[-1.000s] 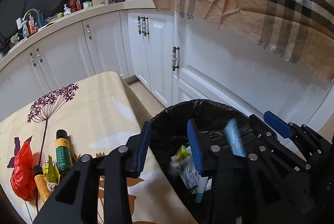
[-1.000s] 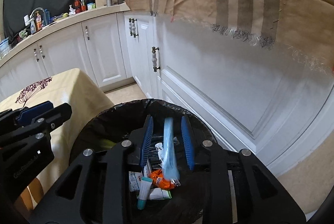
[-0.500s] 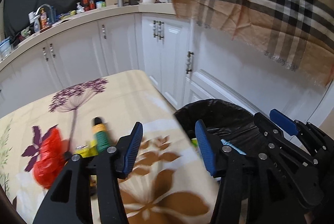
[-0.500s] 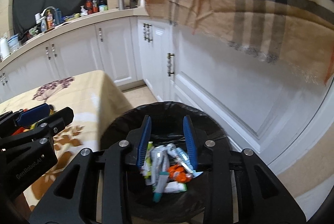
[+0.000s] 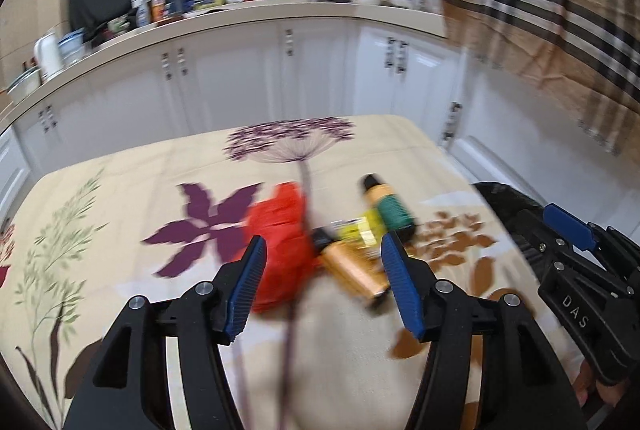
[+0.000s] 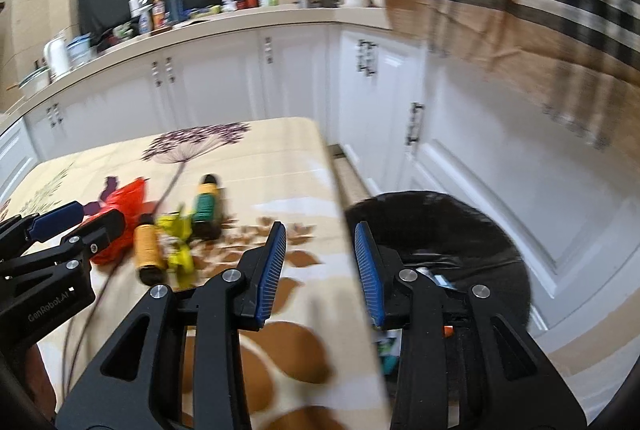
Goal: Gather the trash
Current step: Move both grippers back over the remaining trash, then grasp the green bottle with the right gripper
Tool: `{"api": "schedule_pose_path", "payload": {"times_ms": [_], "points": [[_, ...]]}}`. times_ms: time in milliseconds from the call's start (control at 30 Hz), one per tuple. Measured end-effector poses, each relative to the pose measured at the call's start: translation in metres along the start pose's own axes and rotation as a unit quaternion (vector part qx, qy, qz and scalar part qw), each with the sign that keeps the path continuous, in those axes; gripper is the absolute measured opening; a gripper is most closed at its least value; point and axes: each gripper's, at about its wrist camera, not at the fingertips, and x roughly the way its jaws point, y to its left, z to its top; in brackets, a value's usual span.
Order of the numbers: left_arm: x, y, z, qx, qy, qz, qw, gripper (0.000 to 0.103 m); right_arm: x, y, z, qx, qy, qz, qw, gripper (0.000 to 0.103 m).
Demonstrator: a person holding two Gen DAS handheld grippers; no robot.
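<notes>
Left claw (image 5: 322, 284) hangs over the desk (image 5: 120, 189), its blue pads spread wide and just been opening further, nothing pinched between them. Framed past those pads lies the trash heap, all of it smeared by motion blur: a red bag (image 5: 280, 242) on the left, an orange bottle (image 5: 352, 272) lying on its side just beside it, yellow wrappers (image 5: 360, 228) bunched behind that, and a green bottle (image 5: 386, 201) with a black cap lying at the far side of the pile. The pieces sit touching or nearly so, on the flowered cloth.

Right claw (image 6: 320, 262) is spread too, narrower than the left, empty. It hovers above the desk's right edge, with the bin (image 6: 460, 230) and its black liner just beyond and below on the floor; bits of packaging show inside under the right finger. From this side the pile sits left of the claw, red bag (image 6: 124, 213) farthest left, orange bottle (image 6: 148, 248) and green bottle (image 6: 206, 205) with the yellow wrappers (image 6: 178, 242) between them.

White cabinets (image 5: 240, 81) run behind the desk.
</notes>
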Motion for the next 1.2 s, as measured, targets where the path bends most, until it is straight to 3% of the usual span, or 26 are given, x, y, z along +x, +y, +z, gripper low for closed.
{"api": "schedule_pose_path", "payload": {"times_ms": [300,667,933,1033,1200], "points": [[-0.003,0.05,-0.007,-0.031,0.003,0.036,0.9989,0.059,0.027,0.048,0.011,-0.039,0.025,0.036,0.998,0.035],[0.004,0.098,-0.01,-0.066,0.011,0.073,0.9951,0.06,0.067,0.072,0.03,-0.056,0.058,0.045,0.996,0.035],[0.016,0.105,-0.006,-0.075,0.018,0.072,0.9944,0.06,0.091,0.074,0.035,-0.055,0.096,0.049,0.993,0.035],[0.02,0.103,-0.004,-0.077,0.021,0.068,0.9945,0.061,0.095,0.075,0.035,-0.058,0.106,0.053,0.991,0.025],[0.021,0.1,0.0,-0.08,0.021,0.059,0.9948,0.064,0.094,0.074,0.034,-0.059,0.105,0.056,0.991,0.023]]}}
